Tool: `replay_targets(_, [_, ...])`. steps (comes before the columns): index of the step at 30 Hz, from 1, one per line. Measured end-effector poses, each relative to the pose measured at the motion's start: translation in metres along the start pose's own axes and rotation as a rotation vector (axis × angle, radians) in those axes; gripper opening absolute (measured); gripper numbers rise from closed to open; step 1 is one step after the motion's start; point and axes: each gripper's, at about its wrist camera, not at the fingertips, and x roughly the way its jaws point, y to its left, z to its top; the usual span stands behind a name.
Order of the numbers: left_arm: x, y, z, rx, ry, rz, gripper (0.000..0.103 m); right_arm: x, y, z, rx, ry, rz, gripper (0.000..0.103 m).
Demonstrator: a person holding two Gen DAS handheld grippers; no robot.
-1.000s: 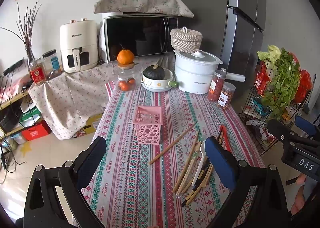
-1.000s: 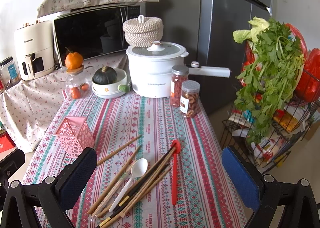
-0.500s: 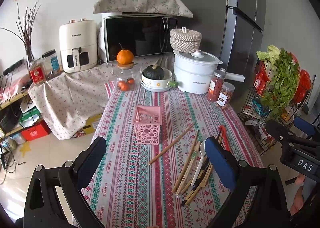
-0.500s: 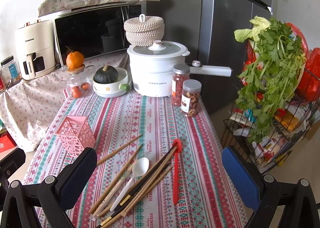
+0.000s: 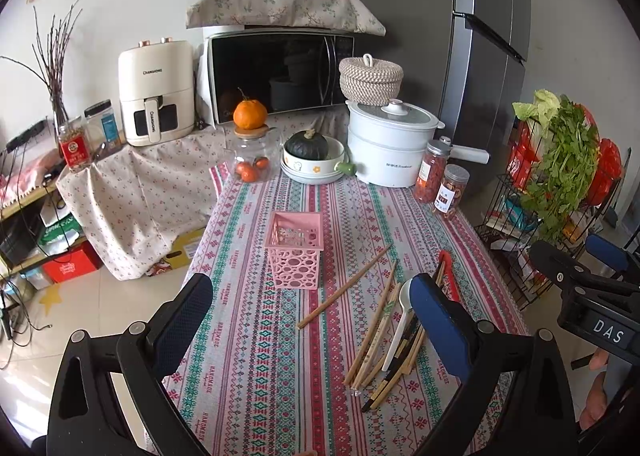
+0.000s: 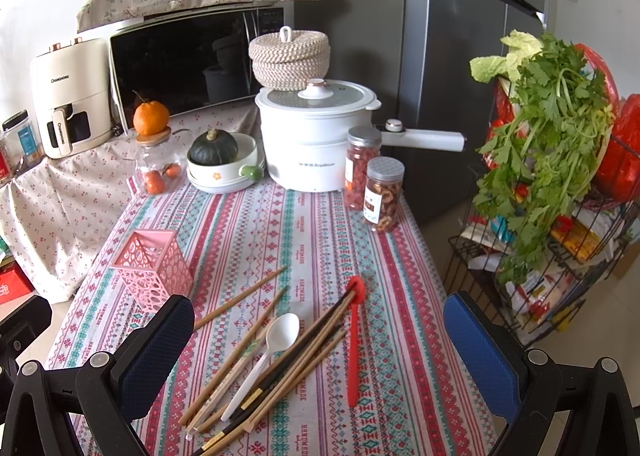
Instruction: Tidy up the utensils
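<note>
left tongs (image 5: 310,320) and right tongs (image 6: 318,340) both stood wide apart, holding nothing, above the near edge of the desk (image 6: 256,224), which was draped in a striped cloth woven with the word "handmade". the utensils lay loose on the cloth between the right tongs' fingers: a fan of wooden chopsticks (image 6: 240,360), dark chopsticks (image 6: 304,340), a white spoon (image 6: 276,340) among them, and a red spoon (image 6: 354,340) just to their right. one single chopstick (image 5: 344,286) lay apart, angled toward the pink basket (image 5: 296,252), which stood upright to the left of the pile with open cloth between it and the utensils. at the desk's far end stood a white pot (image 6: 316,140) with illegible grey lettering, two lidded jars (image 6: 372,180) of dried food, a bowl holding a dark squash (image 6: 214,146), and a glass jar topped by an orange (image 6: 151,118). behind were a microwave (image 5: 280,72) and an air fryer (image 5: 156,90) marked "changhong". a wire rack of greens (image 6: 548,128) stood right of the desk. the right tongs' body bore "das" in the left view.
</note>
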Motion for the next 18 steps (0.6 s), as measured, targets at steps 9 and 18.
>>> replay_targets(9, [-0.0005, -0.0002, 0.0016, -0.002, -0.002, 0.001, 0.1, 0.0005, -0.0007, -0.0004, 0.0, 0.0, 0.002, 0.102])
replay_targets(18, [-0.0006, 0.0, 0.0015, -0.001, -0.004, 0.001, 0.1, 0.0015, -0.0005, -0.001, 0.001, 0.003, 0.004, 0.102])
